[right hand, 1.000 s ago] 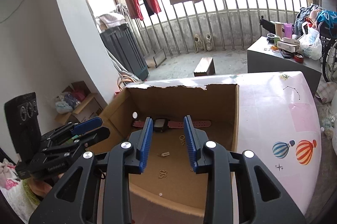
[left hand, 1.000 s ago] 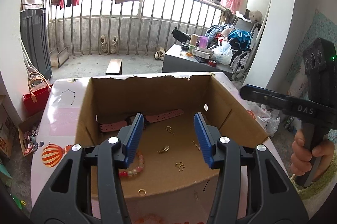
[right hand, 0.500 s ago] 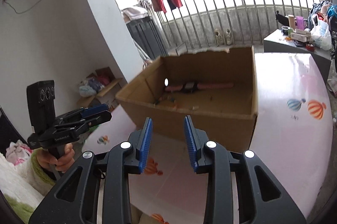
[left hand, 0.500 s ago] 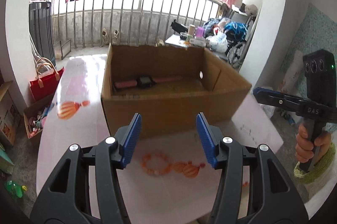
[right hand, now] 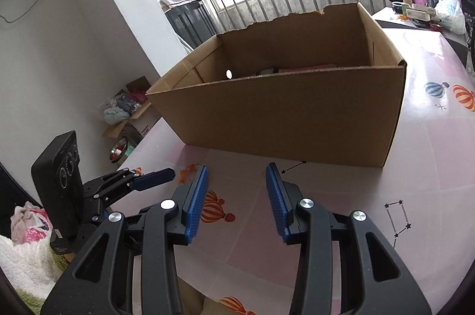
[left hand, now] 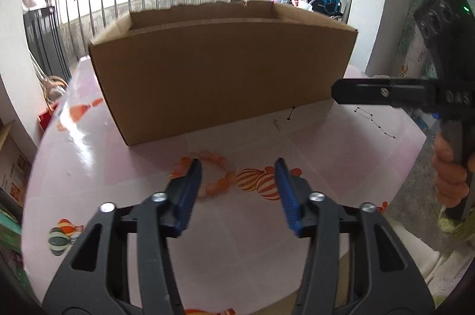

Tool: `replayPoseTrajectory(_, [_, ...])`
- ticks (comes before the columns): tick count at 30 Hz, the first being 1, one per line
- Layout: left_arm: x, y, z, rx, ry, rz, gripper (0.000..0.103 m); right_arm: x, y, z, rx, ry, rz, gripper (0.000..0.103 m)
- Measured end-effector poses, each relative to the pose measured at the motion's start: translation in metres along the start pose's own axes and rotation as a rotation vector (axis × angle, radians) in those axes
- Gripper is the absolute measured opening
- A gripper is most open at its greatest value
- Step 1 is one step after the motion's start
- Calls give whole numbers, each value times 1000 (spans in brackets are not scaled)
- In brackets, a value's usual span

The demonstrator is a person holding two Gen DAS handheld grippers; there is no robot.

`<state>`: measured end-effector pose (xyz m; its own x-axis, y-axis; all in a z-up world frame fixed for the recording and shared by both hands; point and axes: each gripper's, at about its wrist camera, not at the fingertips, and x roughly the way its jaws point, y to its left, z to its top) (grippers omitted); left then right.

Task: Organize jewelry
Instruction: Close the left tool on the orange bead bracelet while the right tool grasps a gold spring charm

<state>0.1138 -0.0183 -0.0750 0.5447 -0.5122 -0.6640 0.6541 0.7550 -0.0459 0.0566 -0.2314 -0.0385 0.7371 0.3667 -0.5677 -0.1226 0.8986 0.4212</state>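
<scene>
A bracelet of orange and pink beads (left hand: 218, 184) lies on the pink tablecloth in front of the cardboard box (left hand: 219, 77). My left gripper (left hand: 237, 166) hovers low over it. Its jaws are closing, with part of the bracelet between them untouched and the rest hidden behind the left finger. My right gripper (right hand: 236, 169) is over bare cloth nearer the box, jaws opening, nothing between them. A small metal piece (left hand: 276, 123) lies by the box's front wall. In the right wrist view, a pink-strapped watch (right hand: 305, 68) shows inside the box (right hand: 297, 119), and the beads (right hand: 187, 172) lie by the left gripper (right hand: 166, 175).
The tall box fills the middle of the table (left hand: 341, 154) and hides its own floor in the left wrist view. A hand (left hand: 449, 175) holds the right gripper (left hand: 335, 91) at the table's right side. Beyond the table are railings, hanging clothes and floor clutter.
Both grippers drew back from above the box and sank to the table in front of it. The bracelet came up between the left jaws. The right jaws have widened.
</scene>
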Motion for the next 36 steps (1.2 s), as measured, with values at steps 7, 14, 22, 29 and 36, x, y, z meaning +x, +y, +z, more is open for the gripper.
replayPoseTrajectory(7, [23, 4, 1, -3, 57, 30, 27, 16, -2, -10, 3, 20, -41, 40])
replayPoseTrajectory(14, [28, 4, 5, -13, 49, 59, 26, 25, 0, -7, -42, 25, -99, 40])
replayPoseTrajectory(22, [28, 16, 3, -52, 38, 86, 9, 42, 6, 5, -136, 43, -129, 32])
replayPoseTrajectory(29, [36, 7, 7, -65, 37, 127, 8, 58, 7, 3, -166, 75, -179, 27])
replayPoseTrajectory(36, [37, 2, 7, -84, 41, 138, 8, 68, 2, -2, -154, 114, -198, 22])
